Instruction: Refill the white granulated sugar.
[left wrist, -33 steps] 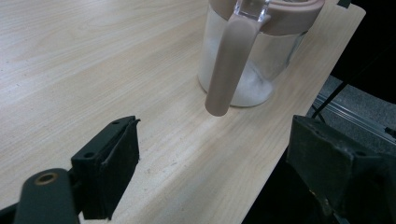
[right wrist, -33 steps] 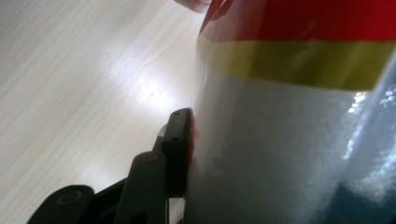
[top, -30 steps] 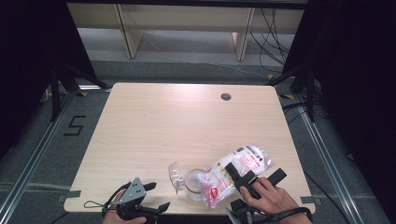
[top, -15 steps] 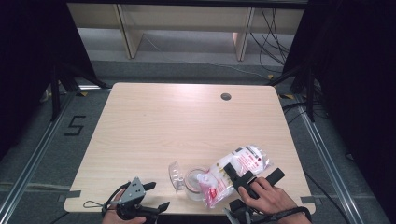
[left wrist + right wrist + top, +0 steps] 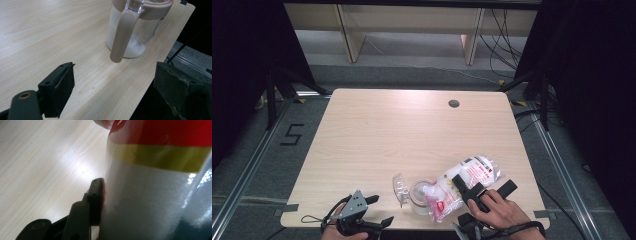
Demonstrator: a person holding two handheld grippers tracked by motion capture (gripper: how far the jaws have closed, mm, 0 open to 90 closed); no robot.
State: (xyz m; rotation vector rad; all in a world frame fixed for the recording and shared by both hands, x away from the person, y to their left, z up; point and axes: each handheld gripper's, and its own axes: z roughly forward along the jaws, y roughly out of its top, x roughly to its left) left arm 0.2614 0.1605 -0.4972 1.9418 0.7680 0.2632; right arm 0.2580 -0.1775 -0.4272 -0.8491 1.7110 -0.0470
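Note:
A clear plastic bag of white powder (image 5: 472, 172) with red print lies tilted, its low end over the mouth of a glass jar (image 5: 419, 199) near the table's front edge. My right gripper (image 5: 484, 185) is shut on the bag. In the right gripper view one black finger (image 5: 96, 195) presses the bag (image 5: 155, 195), which hides the other. The jar (image 5: 130, 37) has a pinkish rim and clasp and holds some white powder. Its clear lid (image 5: 399, 187) hangs open to the left. My left gripper (image 5: 369, 220) (image 5: 115, 75) stands open at the front edge, short of the jar.
The wooden table (image 5: 412, 135) has a round cable hole (image 5: 454, 103) at the back right. The jar and bag sit close to the front edge, with a drop to the floor beyond the edge (image 5: 190, 57). Shelving stands behind the table.

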